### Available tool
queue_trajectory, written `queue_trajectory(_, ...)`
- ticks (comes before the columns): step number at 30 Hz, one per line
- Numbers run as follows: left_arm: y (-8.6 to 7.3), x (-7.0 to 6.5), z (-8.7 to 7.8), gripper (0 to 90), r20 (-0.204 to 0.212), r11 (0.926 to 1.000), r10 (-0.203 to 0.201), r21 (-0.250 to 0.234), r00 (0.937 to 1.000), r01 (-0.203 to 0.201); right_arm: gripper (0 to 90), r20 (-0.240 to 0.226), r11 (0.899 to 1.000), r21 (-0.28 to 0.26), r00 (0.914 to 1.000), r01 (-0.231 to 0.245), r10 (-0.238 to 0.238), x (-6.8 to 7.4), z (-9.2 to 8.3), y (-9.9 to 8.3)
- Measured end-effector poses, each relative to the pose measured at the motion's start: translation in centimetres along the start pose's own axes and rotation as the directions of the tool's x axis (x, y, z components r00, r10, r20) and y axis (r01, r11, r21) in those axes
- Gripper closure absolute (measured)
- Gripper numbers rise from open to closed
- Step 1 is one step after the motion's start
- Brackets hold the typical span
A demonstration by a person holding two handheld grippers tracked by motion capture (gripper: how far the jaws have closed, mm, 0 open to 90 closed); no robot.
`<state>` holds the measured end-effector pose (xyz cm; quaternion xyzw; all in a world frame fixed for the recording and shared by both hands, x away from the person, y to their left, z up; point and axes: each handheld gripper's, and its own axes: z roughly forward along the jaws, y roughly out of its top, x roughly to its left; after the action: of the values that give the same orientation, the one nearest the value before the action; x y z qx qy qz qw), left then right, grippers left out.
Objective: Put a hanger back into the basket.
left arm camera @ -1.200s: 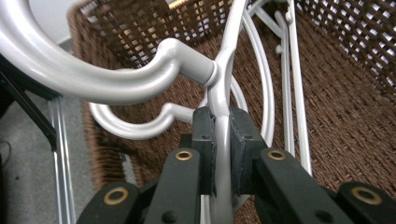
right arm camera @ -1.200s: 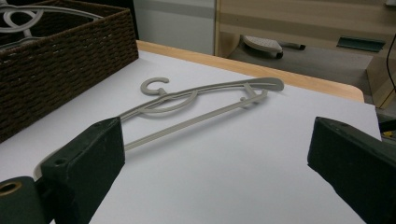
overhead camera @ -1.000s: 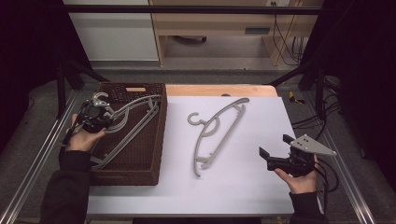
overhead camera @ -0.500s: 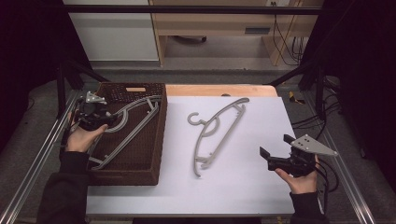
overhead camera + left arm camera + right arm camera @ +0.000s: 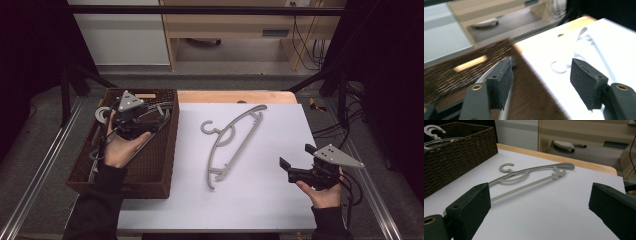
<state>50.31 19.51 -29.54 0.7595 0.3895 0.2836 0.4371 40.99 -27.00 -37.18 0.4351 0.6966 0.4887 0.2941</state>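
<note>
My left gripper (image 5: 150, 121) hangs over the brown wicker basket (image 5: 155, 172), its jaws having just been opening; they now stand apart with nothing between the pads. Under it, grey hangers in the basket (image 5: 102, 114) lie in a loose pile, one hook showing at the far left corner. My right gripper (image 5: 297, 161) rests low at the right side of the white table (image 5: 270, 200), jaws wide apart and empty, facing left. Between the two, a single grey hanger (image 5: 227, 145) lies flat on the white surface, just beside the basket and well apart from my right gripper
</note>
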Motion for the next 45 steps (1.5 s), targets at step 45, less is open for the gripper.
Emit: queue_trajectory(45, -2.6, -11.4, 14.3, 31.1, 0.066, 0.9930, 0.007, 0.117, 0.9978, -0.015, 4.5, -0.005, 1.000, -0.010, 0.9999, -0.014, 0.014, -0.3, -0.4, 0.1)
